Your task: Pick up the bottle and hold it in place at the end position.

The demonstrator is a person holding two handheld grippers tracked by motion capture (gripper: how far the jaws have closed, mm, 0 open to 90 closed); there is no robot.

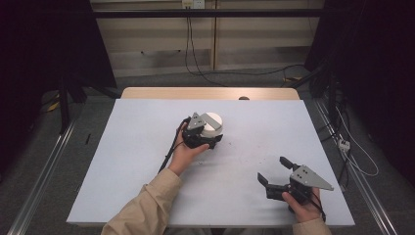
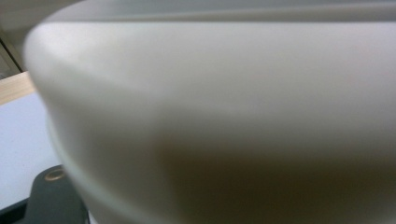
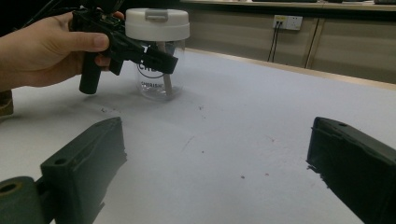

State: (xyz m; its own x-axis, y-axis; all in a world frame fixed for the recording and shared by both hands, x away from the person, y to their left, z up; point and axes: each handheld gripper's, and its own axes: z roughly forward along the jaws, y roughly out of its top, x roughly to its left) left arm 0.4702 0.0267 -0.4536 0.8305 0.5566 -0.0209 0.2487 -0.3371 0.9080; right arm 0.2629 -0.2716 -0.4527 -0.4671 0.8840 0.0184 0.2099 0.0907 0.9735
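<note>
One jar (image 3: pixel 158 53), label print unreadable, white lid (image 3: pixel 157 23).

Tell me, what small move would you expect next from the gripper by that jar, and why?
Probably the left gripper closes its jaws on the clear jar, just under its white lid. It sits right against the jar, which stands upright on the table; whether it already grips is unclear. The right gripper waits open and apart, so it looks ready to help afterwards.

Beige sleeves; each black hand-held gripper (image 1: pixel 275 171) carries a grey triangular plate.
</note>
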